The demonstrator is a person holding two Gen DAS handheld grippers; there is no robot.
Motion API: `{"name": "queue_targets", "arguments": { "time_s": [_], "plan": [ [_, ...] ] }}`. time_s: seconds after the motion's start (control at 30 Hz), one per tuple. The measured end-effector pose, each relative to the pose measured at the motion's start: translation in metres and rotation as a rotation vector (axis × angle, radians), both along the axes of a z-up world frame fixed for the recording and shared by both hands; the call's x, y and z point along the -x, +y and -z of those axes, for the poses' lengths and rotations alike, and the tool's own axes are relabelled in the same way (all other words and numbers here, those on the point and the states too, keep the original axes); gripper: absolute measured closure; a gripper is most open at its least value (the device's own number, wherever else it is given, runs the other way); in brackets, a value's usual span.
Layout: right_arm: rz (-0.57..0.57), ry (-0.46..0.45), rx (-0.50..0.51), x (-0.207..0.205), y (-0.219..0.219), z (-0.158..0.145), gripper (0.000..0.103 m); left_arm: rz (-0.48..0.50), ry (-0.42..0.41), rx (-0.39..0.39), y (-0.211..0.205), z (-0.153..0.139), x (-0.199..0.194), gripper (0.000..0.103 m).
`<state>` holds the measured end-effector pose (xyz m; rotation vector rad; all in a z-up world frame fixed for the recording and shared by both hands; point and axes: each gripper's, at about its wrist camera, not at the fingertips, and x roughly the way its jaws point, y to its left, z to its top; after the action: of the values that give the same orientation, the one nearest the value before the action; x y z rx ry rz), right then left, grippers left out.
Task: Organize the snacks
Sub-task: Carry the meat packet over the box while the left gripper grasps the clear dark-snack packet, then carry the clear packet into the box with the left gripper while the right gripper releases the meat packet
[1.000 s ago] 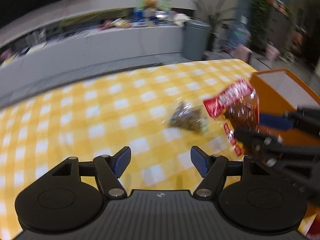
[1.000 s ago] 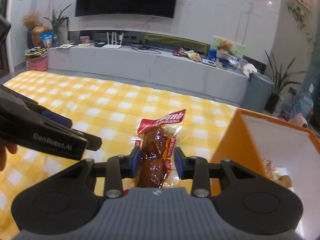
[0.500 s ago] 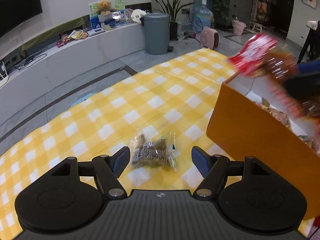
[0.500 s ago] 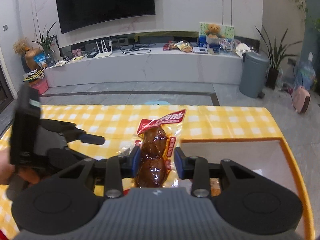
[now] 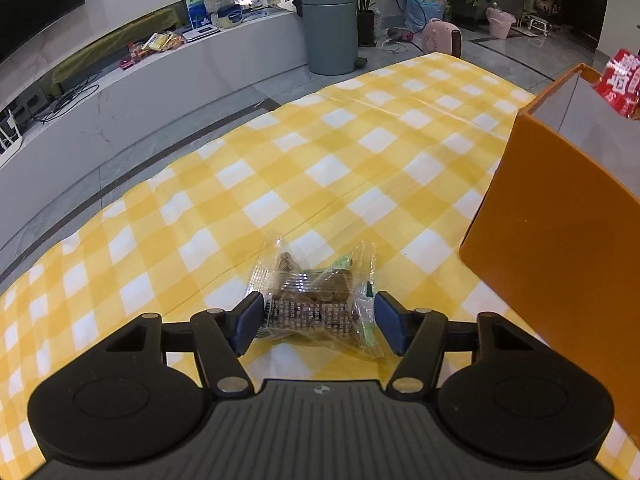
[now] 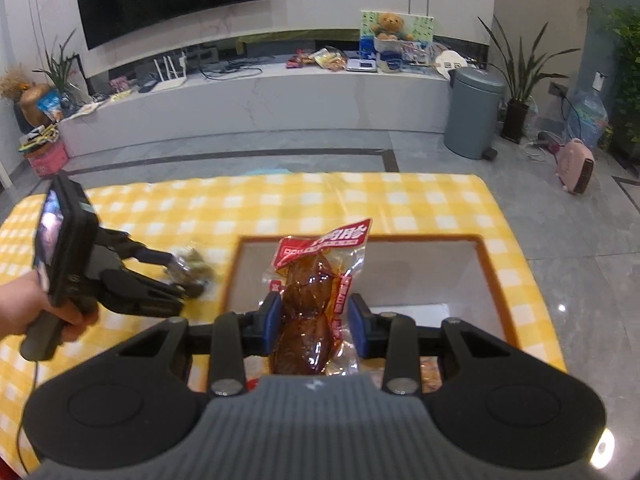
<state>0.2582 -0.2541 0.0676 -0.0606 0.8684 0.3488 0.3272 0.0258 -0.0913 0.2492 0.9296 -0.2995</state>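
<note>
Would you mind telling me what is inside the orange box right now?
The orange box shows a mostly bare pale floor; a few snack packets lie at its near end. The gripper and held red meat snack hide the rest.

The red band across the top of the vacuum-sealed snack pack point(image 6: 316, 292) carries large white Chinese characters with a line of smaller white print beneath them, all tilted and too distorted to read; a red strip down the pack's right edge also bears pale characters that cannot be made out. In the left wrist view the same red band point(image 5: 622, 88) shows at the right edge, with white characters cut off by the frame. The clear snack packet point(image 5: 316, 300) on the yellow checked tablecloth point(image 5: 280, 184) has a block of fine dark print on its wrapper, far too small to read.
</note>
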Motion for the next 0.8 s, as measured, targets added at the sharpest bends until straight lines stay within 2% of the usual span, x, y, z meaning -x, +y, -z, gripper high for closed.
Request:
{"name": "queue_targets", "arguments": {
  "time_s": [0.23, 0.37, 0.5, 0.67, 0.8],
  "plan": [
    [0.015, 0.036, 0.031, -0.006, -0.017, 0.014, 0.068, 0.008, -0.001, -0.069, -0.007, 0.005, 0.002, 0.039],
    [0.021, 0.047, 0.126, -0.015, -0.025, 0.024, 0.068, 0.019, -0.021, -0.108, -0.012, 0.004, 0.006, 0.044],
    [-0.039, 0.05, 0.203, -0.021, -0.034, 0.031, 0.068, 0.022, -0.032, -0.119, -0.013, 0.0, 0.013, 0.046],
    [-0.148, 0.013, 0.326, -0.023, -0.039, 0.038, 0.068, -0.006, -0.033, -0.047, -0.01, -0.018, 0.019, 0.046],
    [-0.239, -0.003, 0.424, -0.025, -0.033, 0.044, 0.068, -0.002, -0.053, 0.008, -0.014, -0.046, 0.031, 0.046]
  ]
}}
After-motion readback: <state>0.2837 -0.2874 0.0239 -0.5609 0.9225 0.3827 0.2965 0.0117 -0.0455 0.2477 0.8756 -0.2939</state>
